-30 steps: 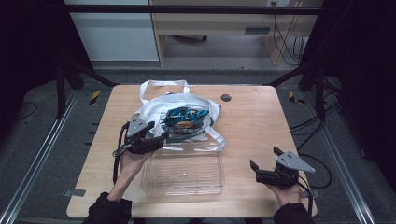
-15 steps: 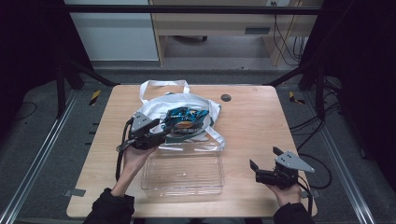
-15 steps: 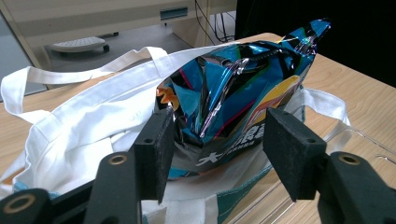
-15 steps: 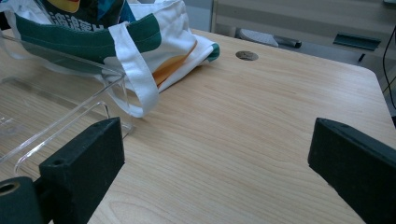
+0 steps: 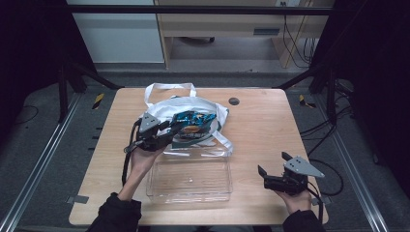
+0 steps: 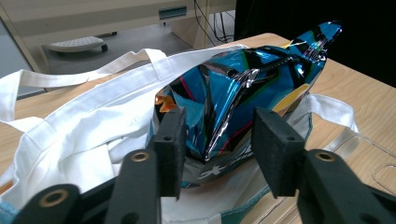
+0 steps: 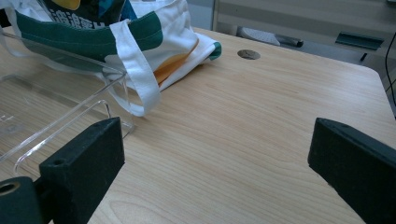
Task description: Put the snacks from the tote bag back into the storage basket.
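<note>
Snack bag [image 6: 252,88], blue foil, lodged in mouth of white tote bag [image 6: 93,126]. Left gripper [image 6: 217,140] jaws just closing, bag's lower end between pads, contact not confirmed. Right gripper [image 7: 215,154] spread wide over bare table [image 7: 243,121], well apart from tote.

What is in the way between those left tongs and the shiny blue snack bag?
Nothing visible. The left tongs have just been closing around the shiny blue foil snack bag, which sticks out of the white cloth tote bag; its crinkled lower end already sits between the jaws.
</note>
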